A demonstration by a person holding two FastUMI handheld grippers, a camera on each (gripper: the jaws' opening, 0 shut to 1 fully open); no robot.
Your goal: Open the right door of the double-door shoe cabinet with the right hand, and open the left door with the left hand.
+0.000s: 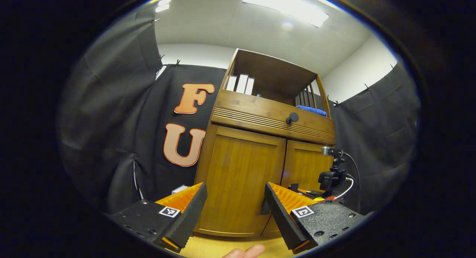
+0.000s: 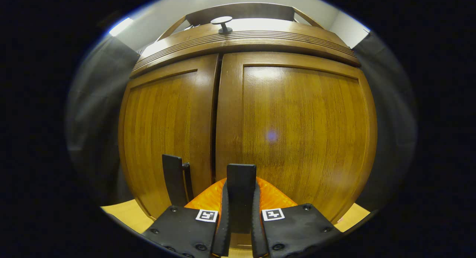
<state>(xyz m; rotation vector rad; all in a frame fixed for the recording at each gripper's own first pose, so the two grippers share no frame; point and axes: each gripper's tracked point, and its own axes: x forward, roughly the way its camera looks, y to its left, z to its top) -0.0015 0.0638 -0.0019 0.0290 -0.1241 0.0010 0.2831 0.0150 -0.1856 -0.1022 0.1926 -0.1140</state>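
The wooden shoe cabinet has both lower doors closed. In the left gripper view my left gripper [image 1: 234, 213] stands open, low in front of the left door [image 1: 241, 168]. That door's dark handle [image 1: 264, 206] peeks out by the inner finger. The right gripper [image 1: 330, 179] sits against the right door [image 1: 306, 165]. In the right gripper view my right gripper [image 2: 241, 193] is shut on the right door's upright dark handle [image 2: 241, 172]. The left door's handle [image 2: 174, 179] stands just across the narrow gap between the left door [image 2: 163, 124] and the right door [image 2: 305, 128].
Above the doors runs a drawer front with a round dark knob [image 1: 292, 118]. The open shelf on top holds white boxes [image 1: 241, 84] and a blue cloth [image 1: 311, 110]. Black cloth walls flank the cabinet. A fingertip [image 1: 245, 252] shows above the light wooden floor [image 1: 208, 248].
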